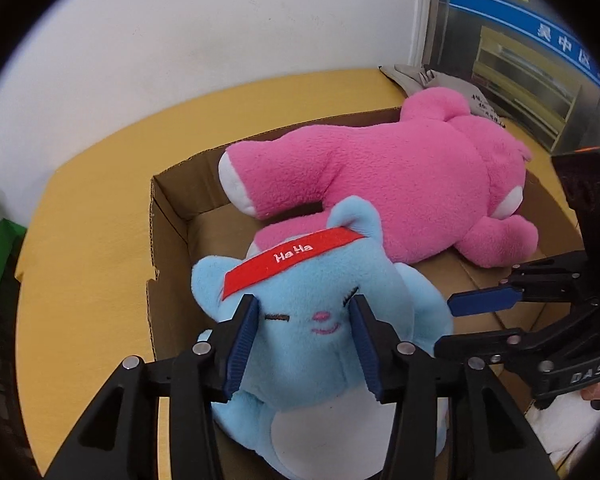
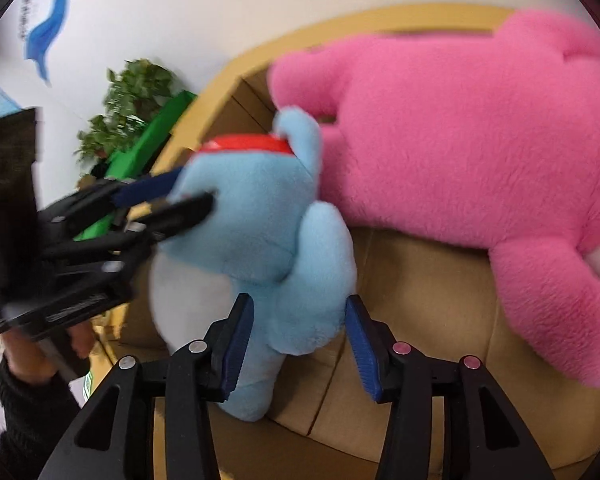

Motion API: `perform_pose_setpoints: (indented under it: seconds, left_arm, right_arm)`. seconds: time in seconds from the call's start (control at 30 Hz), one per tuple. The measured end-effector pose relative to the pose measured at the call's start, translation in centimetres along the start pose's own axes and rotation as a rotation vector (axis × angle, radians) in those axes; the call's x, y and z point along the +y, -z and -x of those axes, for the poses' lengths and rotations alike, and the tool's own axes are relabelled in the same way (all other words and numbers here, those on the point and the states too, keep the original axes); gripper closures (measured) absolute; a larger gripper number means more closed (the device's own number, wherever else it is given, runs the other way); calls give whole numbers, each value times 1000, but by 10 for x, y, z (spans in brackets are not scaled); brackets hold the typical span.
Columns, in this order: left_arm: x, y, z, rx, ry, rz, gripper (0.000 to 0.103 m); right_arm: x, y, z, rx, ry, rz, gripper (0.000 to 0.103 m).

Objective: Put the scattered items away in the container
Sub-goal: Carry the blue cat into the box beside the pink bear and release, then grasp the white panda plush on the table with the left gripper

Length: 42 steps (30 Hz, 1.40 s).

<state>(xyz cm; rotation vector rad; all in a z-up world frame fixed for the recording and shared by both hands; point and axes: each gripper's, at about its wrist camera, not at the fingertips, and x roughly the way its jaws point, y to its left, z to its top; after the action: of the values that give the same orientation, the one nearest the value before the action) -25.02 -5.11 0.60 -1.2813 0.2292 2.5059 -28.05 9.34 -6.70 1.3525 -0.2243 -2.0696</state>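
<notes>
While pressing its two ribbed blue pads into the cheeks of the fluffy light-blue plush cat (image 1: pixel 300 320), holding that head pinched between narrow black fingers, left gripper (image 1: pixel 305 330) reaching in over the near-left corner of the open brown corrugated-cardboard box (image 1: pixel 168 240). Showing a red fabric headband (image 1: pixel 292 260) stitched "HaHa", closed embroidered eyes, a small pink nose and mouth, and a white belly patch below. Sitting inside the box against its near-left corner, head touching the large fuzzy pink plush bear (image 1: pixel 400 184) lying lengthwise across the far part of the box, white foot pad pointing left.

Coming in from the right, right gripper (image 2: pixel 298 338) standing spread wide, grasping nothing, blue pads flanking the cat's soft arm and side; whether either pad is touching the fleece, impossible to tell through the motion blur. Leaving bare cardboard floor open to the right of the cat and below the bear's legs.

Resting under the box, a smooth yellow-ochre tabletop (image 1: pixel 100 200) with free surface along its left and far edges, meeting a plain white wall (image 1: pixel 180 40). Lying at the far right corner, a crumpled grey cloth (image 1: pixel 440 80). Standing off the table's left edge, a leafy green plant (image 2: pixel 132 92), blurred.
</notes>
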Motion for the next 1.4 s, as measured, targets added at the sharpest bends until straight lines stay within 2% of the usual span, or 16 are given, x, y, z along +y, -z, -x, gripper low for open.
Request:
perform_pose_setpoints:
  seconds: [0.17,0.33,0.47,0.6,0.67,0.7,0.73,0.77,0.8,0.87,0.93,1.0,1.13,1.23,1.33,1.4]
  left_arm:
    - [2,7,-1,-5,-17,1,53]
    - [13,11,-2,5,11,50,43]
    - [20,14,-5,9,41,91,38]
    - [17,13,-6,12,30,81,37]
    - [18,12,-6,14,28,85,35]
    - [19,12,-5,13,30,91,31]
    - [20,12,-4,8,36,105,28]
    - [22,13,-1,1,40,118,23]
    - [23,15,2,-3,46,131,21]
    - [23,21,15,-5,64,159,22]
    - [16,34,36,-26,73,177,22]
    - [-1,52,48,-36,118,189,22]
    - [-41,91,58,-34,251,210,22]
    - [-70,120,65,-33,350,225,22]
    - [-98,148,70,-28,443,244,22]
    - [-106,164,60,-4,466,276,22]
  right_arm:
    - [16,0,-21,69,41,58,51]
    - [2,-6,12,4,-37,24,48]
    - [-27,-10,50,-9,132,59,40]
    - [-85,-18,47,25,341,-36,41]
    - [-97,-15,50,14,350,-59,47]
    - [-93,-13,60,-18,340,-48,47]
    - [-89,-10,69,-49,335,-34,40]
    - [-82,-6,81,-77,340,-7,33]
    - [-71,2,98,-111,321,28,18]
    - [-51,20,132,-174,276,99,8]
    - [-41,46,157,-184,190,167,8]
    - [-35,81,174,-141,127,234,8]
    - [-50,144,170,11,172,279,8]
    - [-60,163,167,-7,89,176,9]
    - [-43,175,161,-41,76,154,9]
    - [-29,186,154,-74,71,116,9]
